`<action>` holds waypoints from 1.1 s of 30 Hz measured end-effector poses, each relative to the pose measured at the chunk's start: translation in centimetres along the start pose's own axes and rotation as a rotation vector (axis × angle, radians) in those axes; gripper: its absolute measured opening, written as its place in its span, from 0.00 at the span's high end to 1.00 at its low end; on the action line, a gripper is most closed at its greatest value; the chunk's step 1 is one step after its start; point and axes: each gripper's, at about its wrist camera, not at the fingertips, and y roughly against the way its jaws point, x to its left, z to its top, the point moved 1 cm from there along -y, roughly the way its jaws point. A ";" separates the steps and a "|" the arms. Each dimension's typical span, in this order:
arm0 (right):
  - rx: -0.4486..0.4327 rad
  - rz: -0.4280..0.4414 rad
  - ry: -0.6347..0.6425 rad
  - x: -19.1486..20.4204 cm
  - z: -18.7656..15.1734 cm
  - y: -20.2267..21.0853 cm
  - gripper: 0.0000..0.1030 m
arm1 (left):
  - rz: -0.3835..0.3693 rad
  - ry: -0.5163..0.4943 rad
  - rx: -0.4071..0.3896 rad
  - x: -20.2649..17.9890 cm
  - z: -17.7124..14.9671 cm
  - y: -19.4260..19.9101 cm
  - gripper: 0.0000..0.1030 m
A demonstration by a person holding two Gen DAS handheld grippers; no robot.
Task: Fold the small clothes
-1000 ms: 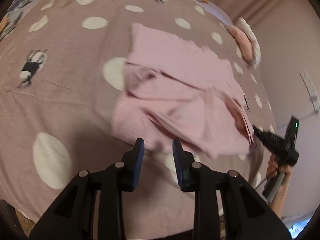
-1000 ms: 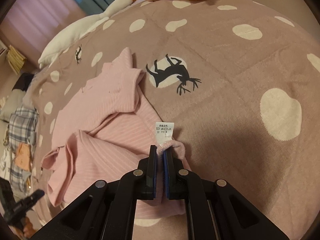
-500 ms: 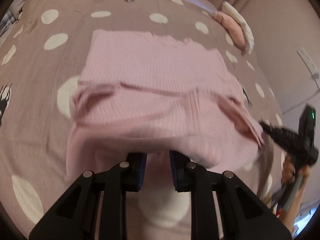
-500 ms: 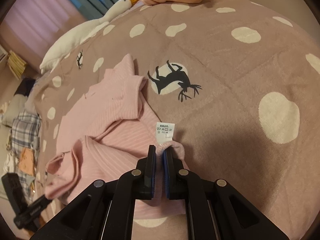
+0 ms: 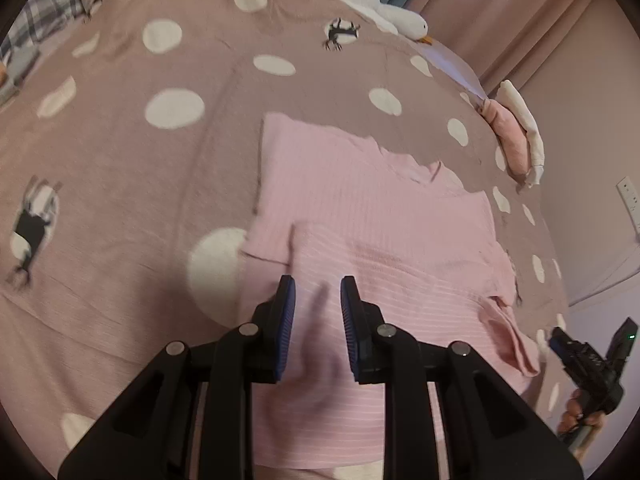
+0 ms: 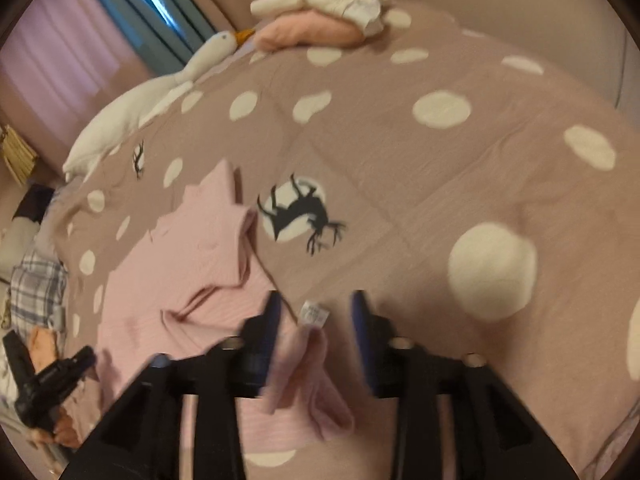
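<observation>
- Here, the pink ribbed garment [image 5: 372,248] lies spread on the mauve bedcover [image 5: 120,184], which is dotted with white spots and black deer figures; a lower layer is folded up over the middle of the cloth.
- The left gripper [image 5: 318,320] hangs over the near part of the garment, its blue-padded jaws parted with a clear gap and nothing between them but the cloth lying below.
- The right gripper [image 6: 316,332] has its jaws standing wide apart; a bunched corner of the garment with a small white care label [image 6: 315,313] sits in the gap, and the frame is blurred, so it seems the fabric touches neither pad, though I cannot be sure.
- In the left wrist view the right gripper shows at the far right edge, just beside the garment's right hem, with a green light on its body.
- In the right wrist view the left gripper appears low on the left, near the garment's other end.
- A black deer print [image 6: 300,212] on a white spot lies just beside the garment's right edge.
- A white goose plush [image 6: 160,88] with an orange beak stretches along the far edge of the bed.
- A pink and white bundle of clothes [image 6: 316,20] rests near the goose's head, well apart from the garment.
- Plaid fabric [image 6: 38,288] lies off the left side of the bed.
- Curtains [image 6: 132,4] hang behind the bed.
</observation>
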 end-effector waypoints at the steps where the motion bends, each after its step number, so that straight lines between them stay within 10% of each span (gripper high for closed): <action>1: 0.006 -0.001 0.012 0.0 0.0 0.1 0.60 | 0.010 -0.008 -0.006 0.0 0.1 0.2 0.78; 6: 0.060 -0.028 0.153 1.7 -1.3 0.4 0.44 | 0.024 -0.015 -0.012 0.5 0.7 0.2 0.68; 18: 0.202 0.005 0.310 4.6 -5.1 -2.9 0.45 | 0.000 -0.005 0.041 1.0 1.4 -2.8 0.63; 22: 0.176 -0.034 0.319 4.8 -4.3 -4.2 0.67 | 0.013 -0.015 0.045 1.1 1.4 -3.4 0.65; 33: 0.009 -0.057 0.190 3.5 1.5 -3.5 0.70 | 0.040 -0.025 0.030 1.2 1.5 -3.1 0.65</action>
